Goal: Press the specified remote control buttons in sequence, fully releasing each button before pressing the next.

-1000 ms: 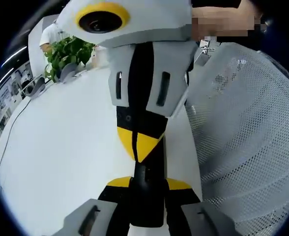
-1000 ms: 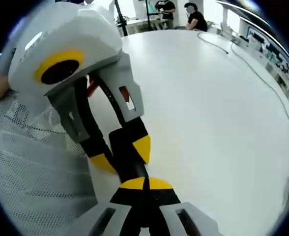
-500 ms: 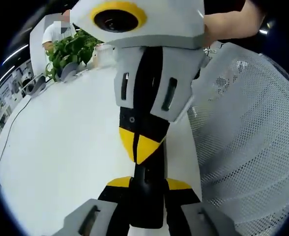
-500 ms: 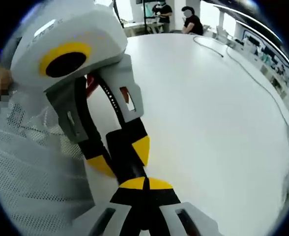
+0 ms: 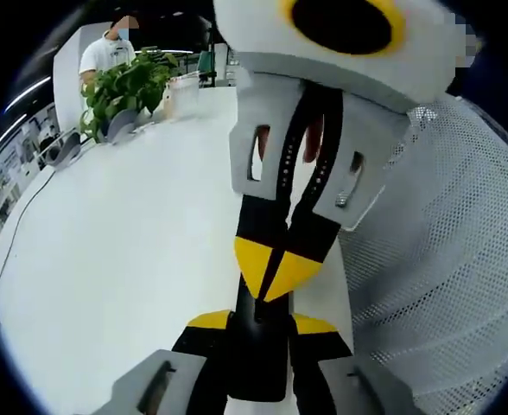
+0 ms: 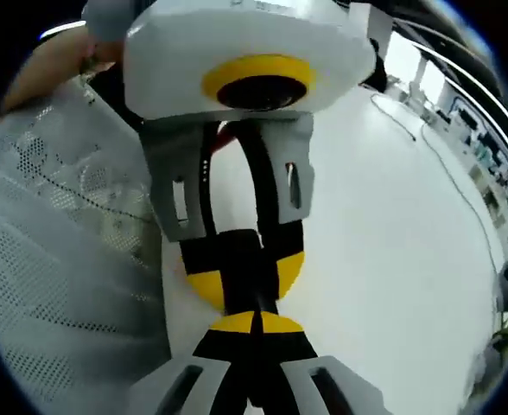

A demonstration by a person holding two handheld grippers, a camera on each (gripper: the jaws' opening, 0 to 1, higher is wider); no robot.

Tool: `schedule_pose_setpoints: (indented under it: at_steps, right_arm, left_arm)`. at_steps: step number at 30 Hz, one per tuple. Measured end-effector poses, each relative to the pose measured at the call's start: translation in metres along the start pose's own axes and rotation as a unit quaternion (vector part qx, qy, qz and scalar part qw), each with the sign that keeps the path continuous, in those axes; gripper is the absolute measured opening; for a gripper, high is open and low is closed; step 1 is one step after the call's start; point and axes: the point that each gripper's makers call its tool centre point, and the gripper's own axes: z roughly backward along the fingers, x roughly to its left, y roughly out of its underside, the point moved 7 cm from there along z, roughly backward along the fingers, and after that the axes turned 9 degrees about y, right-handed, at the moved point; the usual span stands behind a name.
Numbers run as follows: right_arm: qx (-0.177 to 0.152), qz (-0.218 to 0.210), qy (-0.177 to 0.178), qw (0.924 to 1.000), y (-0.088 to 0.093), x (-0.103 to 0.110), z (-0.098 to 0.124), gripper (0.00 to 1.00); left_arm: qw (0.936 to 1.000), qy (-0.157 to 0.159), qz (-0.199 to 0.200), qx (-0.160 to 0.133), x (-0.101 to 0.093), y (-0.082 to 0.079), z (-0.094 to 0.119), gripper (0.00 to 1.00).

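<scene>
A slim black remote control stands between my left gripper's jaws, which are shut on its sides. Its buttons are hidden. My right gripper comes down from the top of the left gripper view, shut, its yellow tips meeting at the remote's upper end. In the right gripper view the right gripper points its shut yellow tips straight at the remote, which the left gripper holds from above. Whether the tips touch the remote I cannot tell.
A white tabletop lies under both grippers. A white mesh surface stands close on one side, also in the right gripper view. A potted plant and a thin cable are at the far edge. A person stands behind.
The right gripper has swung and rolled, so it now faces the left gripper nearly head-on, with its tips still at the remote. The left gripper keeps its hold.
</scene>
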Motion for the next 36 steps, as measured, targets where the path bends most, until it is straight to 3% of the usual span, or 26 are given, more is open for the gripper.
schedule_pose_setpoints:
  at_steps: [8,12,16,18,21,29,34,36]
  right_arm:
    - [0.000,-0.009,0.021,0.9997,-0.001,0.001,-0.002,0.00]
    - [0.001,0.014,0.044,0.9989,-0.002,0.005,-0.003,0.00]
    - [-0.028,-0.047,0.030,0.9981,0.002,0.001,-0.001,0.00]
    - [-0.037,-0.031,0.029,0.9984,0.004,0.001,0.001,0.00]
    - [-0.034,-0.029,0.024,0.9987,0.000,0.005,0.001,0.00]
    - [-0.021,0.025,0.025,0.9992,-0.005,0.002,-0.004,0.00]
    - [-0.016,0.010,0.025,0.9995,-0.004,0.001,-0.004,0.00]
    - [-0.009,0.026,0.034,0.9990,-0.006,0.003,-0.004,0.00]
  left_arm:
    - [1.0000,0.002,-0.002,0.002,0.001,0.000,0.000,0.25]
    - [1.0000,0.003,0.000,0.002,0.000,0.000,0.000,0.25]
    - [1.0000,0.002,-0.001,0.001,0.000,0.000,0.000,0.25]
    - [1.0000,0.002,0.000,0.000,0.000,0.000,0.000,0.25]
    - [1.0000,0.001,0.000,0.001,0.000,0.000,0.000,0.25]
    - [1.0000,0.002,0.000,0.001,0.000,-0.001,0.000,0.25]
    - [1.0000,0.003,0.002,0.001,0.000,-0.001,0.000,0.25]
    - [1.0000,0.002,0.001,0.001,0.000,-0.001,0.000,0.25]
